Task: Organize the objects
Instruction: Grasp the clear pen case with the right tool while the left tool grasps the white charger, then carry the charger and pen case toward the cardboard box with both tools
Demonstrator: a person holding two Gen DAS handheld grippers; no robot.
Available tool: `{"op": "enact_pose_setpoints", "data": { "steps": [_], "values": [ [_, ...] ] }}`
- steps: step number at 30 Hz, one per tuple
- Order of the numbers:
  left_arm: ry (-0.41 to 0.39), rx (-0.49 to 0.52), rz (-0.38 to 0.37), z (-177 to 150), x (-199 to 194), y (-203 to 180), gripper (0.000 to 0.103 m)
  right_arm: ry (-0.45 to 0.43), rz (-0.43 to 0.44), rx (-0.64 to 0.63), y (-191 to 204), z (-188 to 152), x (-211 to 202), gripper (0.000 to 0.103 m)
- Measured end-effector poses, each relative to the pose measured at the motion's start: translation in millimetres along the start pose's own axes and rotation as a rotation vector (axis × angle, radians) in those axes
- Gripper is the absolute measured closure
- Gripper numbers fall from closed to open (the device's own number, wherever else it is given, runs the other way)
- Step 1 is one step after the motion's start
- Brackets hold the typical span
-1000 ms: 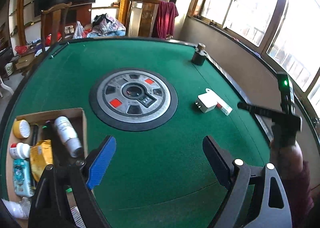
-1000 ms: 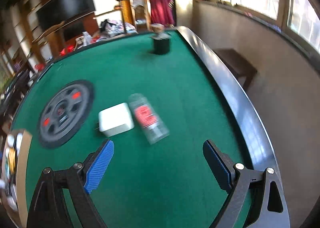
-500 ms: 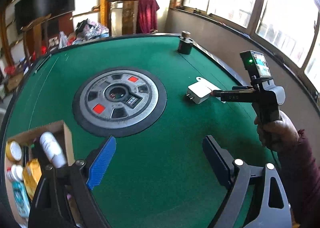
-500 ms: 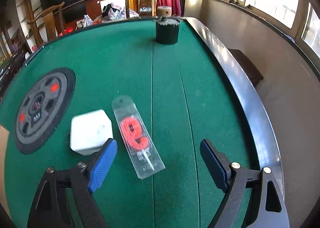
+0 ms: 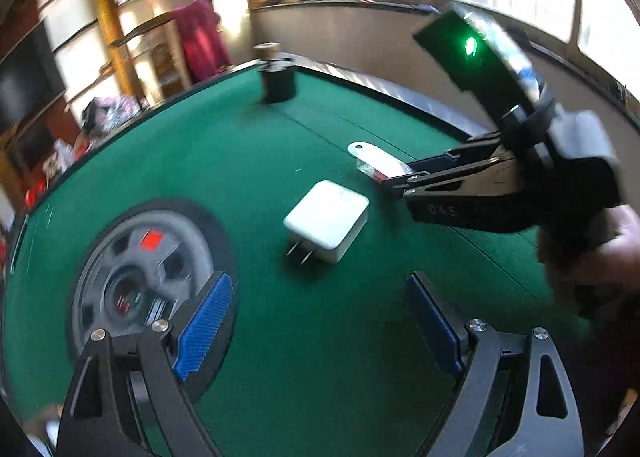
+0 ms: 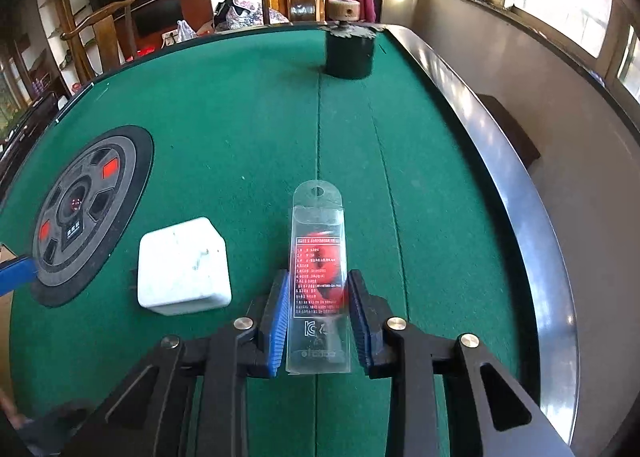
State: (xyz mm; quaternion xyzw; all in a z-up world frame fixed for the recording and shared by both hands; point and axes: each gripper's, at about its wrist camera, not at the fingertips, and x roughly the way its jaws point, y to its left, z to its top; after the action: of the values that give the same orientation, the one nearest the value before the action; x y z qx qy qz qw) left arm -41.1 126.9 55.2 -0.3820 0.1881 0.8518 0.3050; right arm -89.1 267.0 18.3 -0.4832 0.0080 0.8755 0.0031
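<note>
A clear plastic packet with a red item inside (image 6: 319, 269) lies on the green felt table (image 6: 248, 129). My right gripper (image 6: 319, 299) is shut on the packet's near half, one blue pad on each side. In the left wrist view the right gripper (image 5: 394, 181) reaches in from the right over the packet (image 5: 370, 155). A white plug-in charger (image 5: 326, 220) lies just left of the packet, prongs toward me; it also shows in the right wrist view (image 6: 182, 267). My left gripper (image 5: 316, 321) is open and empty, just short of the charger.
A round grey and black centre panel with red squares (image 6: 82, 203) is set in the table at the left. A black cylindrical pot with a wooden top (image 6: 349, 45) stands at the far edge. The table's glossy dark rim (image 6: 516, 217) runs along the right. Chairs stand beyond the table.
My right gripper has closed on the packet, which was lying free between open jaws. My left gripper has moved forward and right toward the charger; the cardboard box has left its view.
</note>
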Motion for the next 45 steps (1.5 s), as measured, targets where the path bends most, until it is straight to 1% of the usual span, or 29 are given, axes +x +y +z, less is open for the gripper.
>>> {"op": "enact_pose_setpoints", "data": {
  "steps": [1, 4, 10, 13, 14, 15, 17, 18, 19, 24, 28, 31, 34, 36, 40, 42, 45],
  "values": [
    [0.003, 0.026, 0.005, 4.3, 7.5, -3.8, 0.015, 0.004, 0.002, 0.008, -2.7, -1.9, -1.2, 0.073],
    [0.012, 0.054, 0.003, 12.3, 24.0, -5.6, 0.015, 0.004, 0.006, 0.033, -8.8, -3.3, -3.9, 0.073],
    [0.032, 0.061, 0.010, 24.6, 51.4, 1.5, 0.015, 0.004, 0.025, 0.050, -12.3, -0.3, -2.4, 0.073],
    [0.044, 0.051, -0.015, 29.5, 62.7, 0.6, 0.015, 0.002, 0.012, 0.039, -9.9, -0.8, -3.2, 0.073],
    [0.051, 0.050, -0.014, 30.7, 67.0, -0.9, 0.016, 0.001, 0.007, 0.035, -9.3, -1.5, -3.6, 0.073],
    [0.058, 0.047, -0.015, 32.1, 71.5, -1.7, 0.018, 0.000, 0.003, 0.031, -8.9, -1.4, -3.2, 0.073],
    [0.060, 0.023, -0.043, 32.8, 76.3, -2.2, 0.030, -0.002, -0.003, 0.024, -8.3, -2.2, -3.8, 0.072],
    [0.065, 0.007, -0.046, 33.5, 77.7, -1.4, 0.032, -0.004, -0.005, 0.022, -8.3, -2.4, -3.8, 0.072],
    [0.062, 0.000, -0.038, 33.5, 77.2, -0.5, 0.042, -0.006, -0.007, 0.019, -8.0, -2.5, -3.8, 0.072],
    [0.065, -0.024, -0.019, 28.8, 70.7, 1.0, 0.043, -0.017, -0.023, 0.003, -5.8, -3.1, -3.2, 0.072],
    [0.056, -0.038, 0.006, 23.2, 56.6, -0.6, 0.043, -0.025, -0.023, 0.015, -6.8, -3.0, -3.2, 0.072],
    [0.037, -0.049, 0.027, 18.6, 37.4, -2.3, 0.043, -0.030, -0.027, 0.022, -6.5, -3.7, -3.6, 0.072],
    [0.022, -0.109, 0.017, 8.4, 10.6, 3.3, 0.043, -0.034, -0.017, 0.040, -8.3, -3.9, -4.3, 0.073],
    [0.013, -0.147, 0.011, 0.4, -6.5, 6.8, 0.043, -0.035, 0.008, 0.061, -11.7, -4.3, -5.3, 0.073],
    [-0.003, -0.221, 0.002, -23.1, -46.8, 11.8, 0.043, -0.039, 0.101, 0.122, -21.6, -5.0, -8.9, 0.073],
    [-0.013, -0.248, 0.005, -36.6, -64.3, 12.8, 0.043, -0.049, 0.130, 0.138, -21.5, -6.7, -11.4, 0.073],
    [-0.020, -0.276, 0.045, -56.9, -89.7, 13.7, 0.043, -0.071, 0.170, 0.142, -17.1, -9.5, -16.6, 0.073]
  ]
}}
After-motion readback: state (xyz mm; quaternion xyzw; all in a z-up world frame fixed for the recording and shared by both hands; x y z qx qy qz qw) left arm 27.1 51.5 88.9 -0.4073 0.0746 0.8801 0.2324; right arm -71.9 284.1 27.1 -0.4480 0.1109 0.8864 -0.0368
